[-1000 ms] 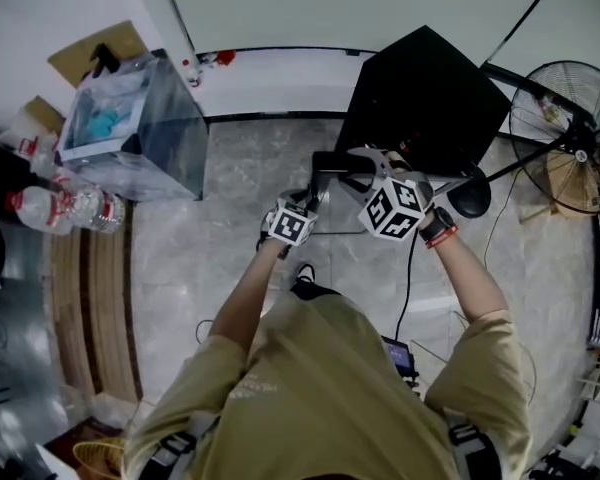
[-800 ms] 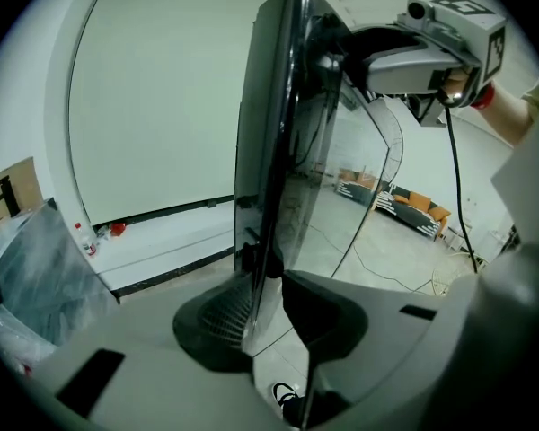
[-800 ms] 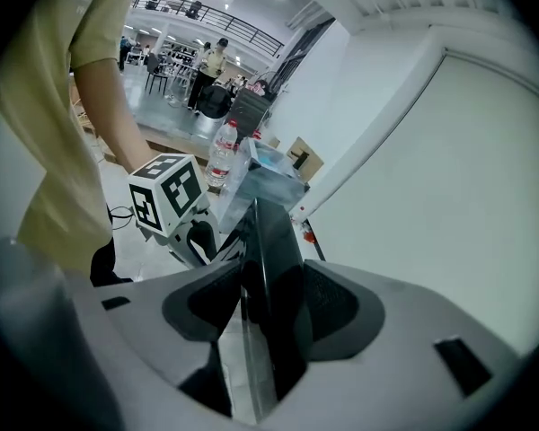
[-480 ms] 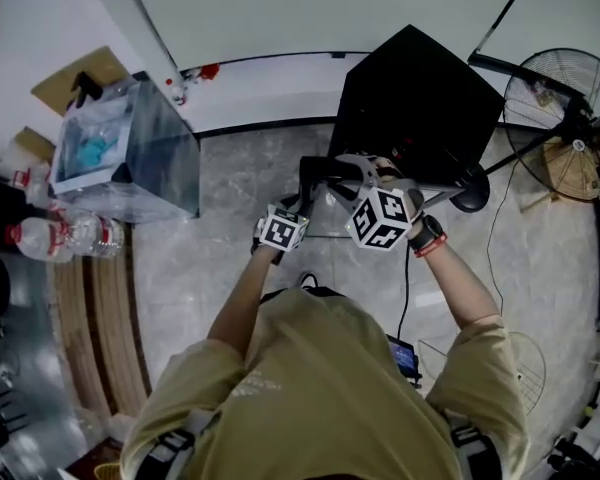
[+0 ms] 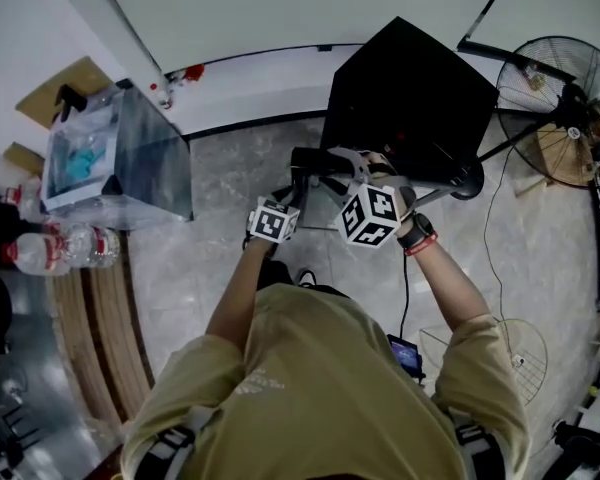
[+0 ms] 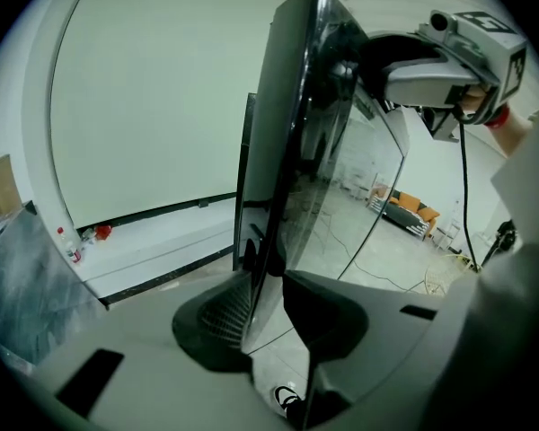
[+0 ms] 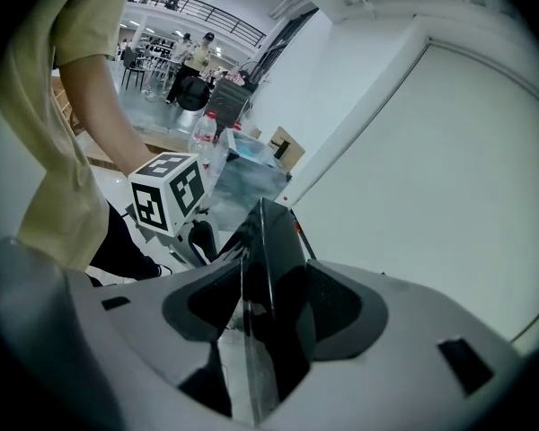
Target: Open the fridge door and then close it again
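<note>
Nearest first: left gripper (image 6: 271, 299) pinches the free edge of the fridge door (image 6: 292, 151), pads set narrow with the glass between them. Right gripper (image 7: 268, 303) clamps the same edge higher up, jaws wide on the thicker black part. Versus a second ago, both grippers and the door edge sit further left in the head view. So the door looks mid-swing. It stands open off the black fridge (image 5: 410, 83), but whether it is going out or coming back I cannot tell. Closing is not done yet. Head view cannot show pad contact, while both gripper views do. Only the head view shows the cabinet, the clear box (image 5: 120, 158) at left and the fan (image 5: 565, 108) far right.
</note>
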Motion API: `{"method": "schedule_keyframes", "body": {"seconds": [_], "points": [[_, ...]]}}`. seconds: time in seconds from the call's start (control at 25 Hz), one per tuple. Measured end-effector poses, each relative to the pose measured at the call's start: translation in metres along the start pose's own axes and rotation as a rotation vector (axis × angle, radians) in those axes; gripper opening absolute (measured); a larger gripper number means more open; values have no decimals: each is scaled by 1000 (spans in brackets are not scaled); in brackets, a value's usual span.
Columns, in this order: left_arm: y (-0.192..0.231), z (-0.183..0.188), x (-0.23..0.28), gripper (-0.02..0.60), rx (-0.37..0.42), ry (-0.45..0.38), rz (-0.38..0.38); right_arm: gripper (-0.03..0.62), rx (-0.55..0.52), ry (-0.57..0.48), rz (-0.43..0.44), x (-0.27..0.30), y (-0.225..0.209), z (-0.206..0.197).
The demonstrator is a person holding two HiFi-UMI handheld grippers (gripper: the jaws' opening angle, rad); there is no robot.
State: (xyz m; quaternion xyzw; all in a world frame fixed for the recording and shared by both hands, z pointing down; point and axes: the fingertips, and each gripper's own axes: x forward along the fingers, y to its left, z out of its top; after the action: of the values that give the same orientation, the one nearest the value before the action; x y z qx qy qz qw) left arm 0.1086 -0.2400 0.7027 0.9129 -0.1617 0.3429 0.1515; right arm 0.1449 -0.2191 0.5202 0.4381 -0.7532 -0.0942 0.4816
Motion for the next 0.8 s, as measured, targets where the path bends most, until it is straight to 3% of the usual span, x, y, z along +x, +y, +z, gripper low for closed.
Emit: {"method": "schedule_keyframes", "body": {"seconds": [0.8], "points": [[37, 51, 43, 101, 77, 33, -137, 230, 119, 106, -91, 38, -55, -16]]}}
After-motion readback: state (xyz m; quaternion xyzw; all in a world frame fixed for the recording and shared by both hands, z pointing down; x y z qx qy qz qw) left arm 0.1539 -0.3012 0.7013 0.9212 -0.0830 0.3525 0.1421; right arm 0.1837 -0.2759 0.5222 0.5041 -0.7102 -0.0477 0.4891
